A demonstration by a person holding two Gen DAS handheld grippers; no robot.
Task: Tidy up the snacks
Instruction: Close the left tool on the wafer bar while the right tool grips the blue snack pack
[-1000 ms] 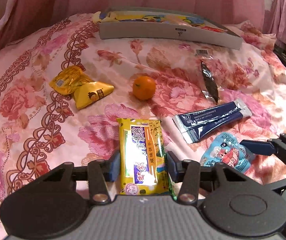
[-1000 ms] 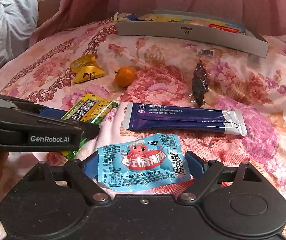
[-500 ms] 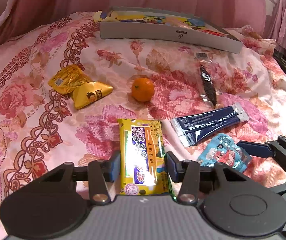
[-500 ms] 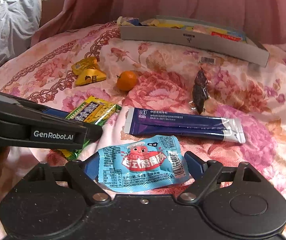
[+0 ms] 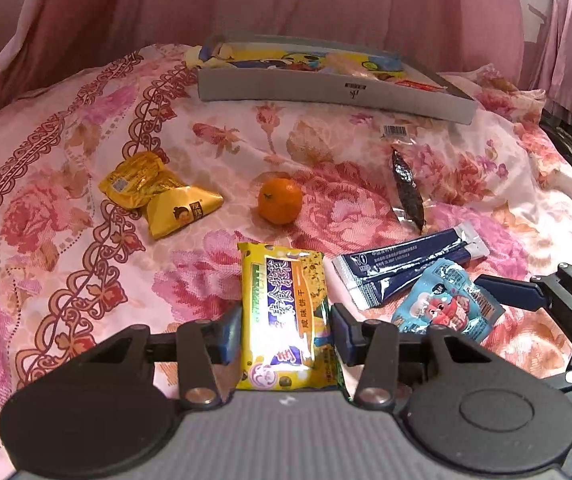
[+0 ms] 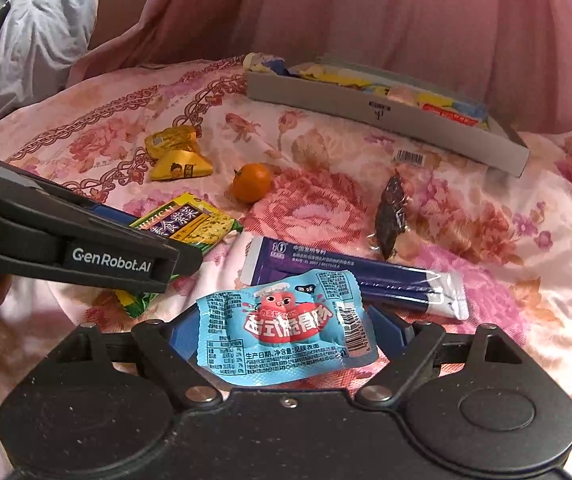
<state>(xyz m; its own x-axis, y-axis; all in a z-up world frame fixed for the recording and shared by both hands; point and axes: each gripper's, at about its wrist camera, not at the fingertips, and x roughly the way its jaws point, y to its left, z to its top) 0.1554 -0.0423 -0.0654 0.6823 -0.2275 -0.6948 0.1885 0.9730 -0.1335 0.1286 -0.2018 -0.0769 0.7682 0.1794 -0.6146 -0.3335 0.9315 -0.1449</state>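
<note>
Two handheld grippers work over a pink floral bedspread. Left gripper has its jaws clamped on a yellow biscuit packet; right gripper has its jaws clamped on a light blue snack pouch. On the bedspread beyond lie a navy sachet, a tangerine, two golden packets and a dark wrapped snack. Farther back sits a grey box holding more snacks

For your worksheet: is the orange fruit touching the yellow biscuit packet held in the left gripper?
Apart. In the left wrist view, a strip of floral bedspread shows plainly between the orange fruit and the top edge of the yellow biscuit packet.
</note>
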